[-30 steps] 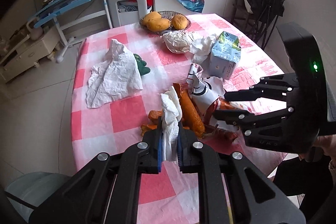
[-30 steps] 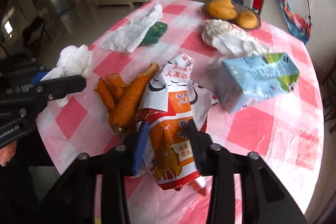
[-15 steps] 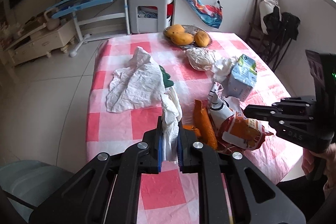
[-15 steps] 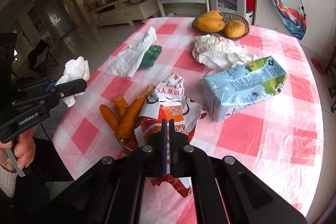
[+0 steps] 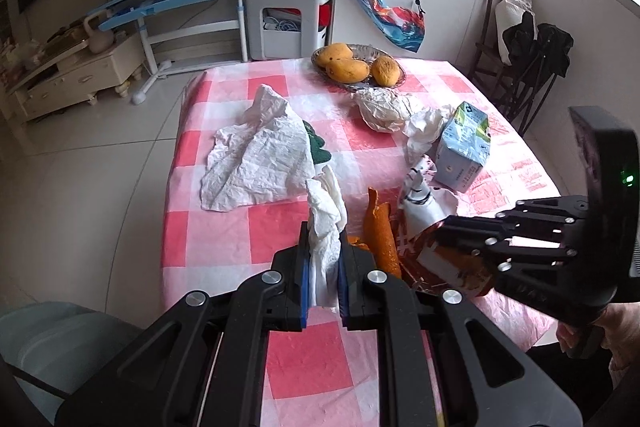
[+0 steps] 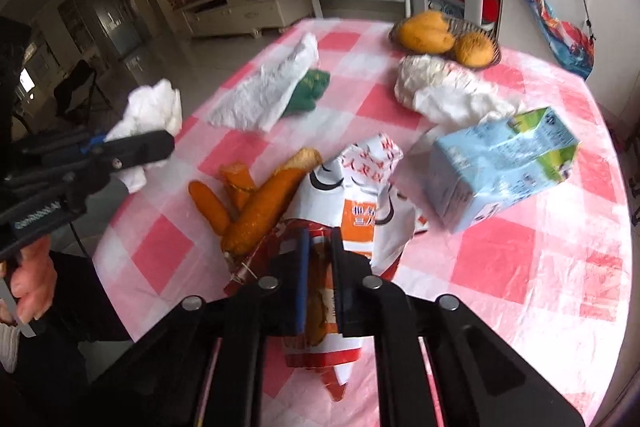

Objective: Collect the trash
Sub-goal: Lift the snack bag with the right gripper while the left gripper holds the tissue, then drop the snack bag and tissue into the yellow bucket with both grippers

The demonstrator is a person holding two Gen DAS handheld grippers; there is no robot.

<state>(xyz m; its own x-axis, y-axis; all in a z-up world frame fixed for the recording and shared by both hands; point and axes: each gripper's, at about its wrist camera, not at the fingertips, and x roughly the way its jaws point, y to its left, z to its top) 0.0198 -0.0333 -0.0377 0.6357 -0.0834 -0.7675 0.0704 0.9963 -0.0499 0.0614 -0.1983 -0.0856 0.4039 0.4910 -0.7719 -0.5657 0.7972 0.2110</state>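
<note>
At the bottom centre of the left wrist view the left gripper (image 5: 323, 277) is clamped on a crumpled white tissue (image 5: 326, 223), which stands up out of the blue pads with its long axis running toward the top of the frame; its lower end is hidden between the fingers. At the bottom centre of the right wrist view the right gripper (image 6: 319, 277) has its pads pressed on an orange and white snack wrapper (image 6: 362, 203); that figure is just ticking wider, yet the foil stays pinched between them. The wrapper's long axis runs from the bottom of the frame up toward the centre, its near end hanging below the fingers and partly covered by them. Just left of the wrapper lie orange carrot pieces (image 6: 256, 207), the longest slanting toward the upper right and touching the wrapper's edge. To the right lies a pale blue milk carton (image 6: 500, 163), tipped on its side, its print too blurred to read. Farther up the pink checked tablecloth (image 6: 540, 267), a flat white plastic bag (image 6: 268, 91) half covers a green item (image 6: 310, 91) that cannot be identified. Beyond sits crumpled white paper (image 6: 444, 87), then a dish of mangoes (image 6: 444, 35) at the table's far edge. A hand (image 6: 30, 281) shows at the left edge, cut off.
</note>
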